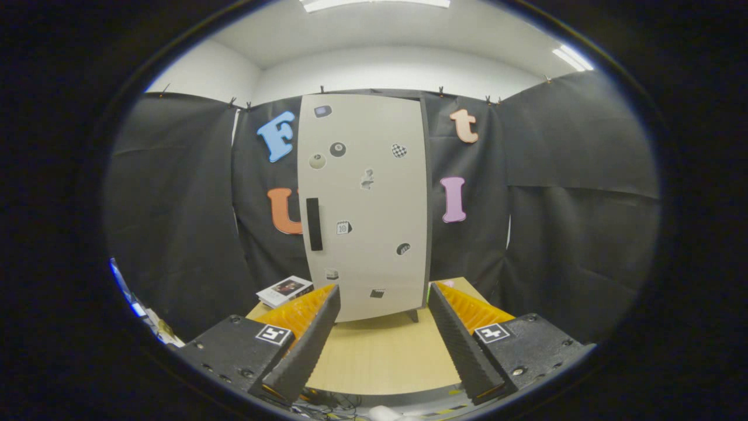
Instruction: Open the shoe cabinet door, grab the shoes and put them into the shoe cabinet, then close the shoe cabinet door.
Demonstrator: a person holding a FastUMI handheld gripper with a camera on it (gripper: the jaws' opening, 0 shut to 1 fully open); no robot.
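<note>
Shoe cabinet (365,204) stands shut on the table (380,356) — gripper (383,298) fingers spread wide, empty.

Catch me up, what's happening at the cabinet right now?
The hand-held gripper faces the shoe cabinet across the wooden table, jaws spread wide with nothing between them. The cabinet door is shut and its dark handle untouched. A small box lies beside the cabinet, beyond the fingers. I can't make out any shoes.

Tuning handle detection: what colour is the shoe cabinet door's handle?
Black, a vertical bar handle on the pale door, gripper view.
</note>
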